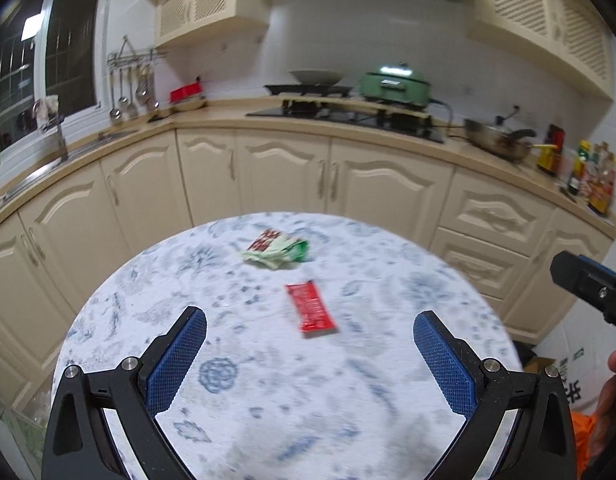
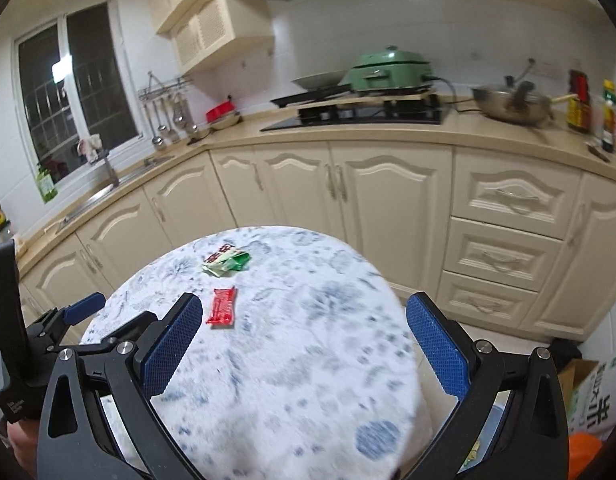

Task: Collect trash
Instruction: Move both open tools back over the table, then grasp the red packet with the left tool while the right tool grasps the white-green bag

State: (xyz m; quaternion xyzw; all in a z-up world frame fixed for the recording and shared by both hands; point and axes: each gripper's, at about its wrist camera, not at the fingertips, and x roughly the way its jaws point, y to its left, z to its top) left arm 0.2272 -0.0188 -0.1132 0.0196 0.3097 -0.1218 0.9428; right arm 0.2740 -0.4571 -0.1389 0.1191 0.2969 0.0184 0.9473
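Note:
A flat red wrapper (image 1: pixel 312 309) (image 2: pixel 222 306) lies near the middle of a round table with a blue-and-white floral cloth (image 1: pixel 236 400) (image 2: pixel 315 360). Farther back sits a crumpled green, white and red wrapper (image 1: pixel 276 249) (image 2: pixel 226 260). My left gripper (image 1: pixel 309 354) hovers open over the near part of the table, the red wrapper just ahead between its blue pads. My right gripper (image 2: pixel 304 340) is also open and empty, with the red wrapper just past its left finger (image 2: pixel 172 344). The left gripper shows at the left edge of the right wrist view (image 2: pixel 68 314).
Cream kitchen cabinets (image 1: pixel 292 176) curve behind the table under a counter holding a stove (image 1: pixel 347 114), a green cooker (image 1: pixel 395 84), a pan (image 1: pixel 499 140) and bottles (image 1: pixel 591 176). A cardboard box (image 2: pixel 591 392) and something orange (image 2: pixel 583 456) sit on the floor at the right.

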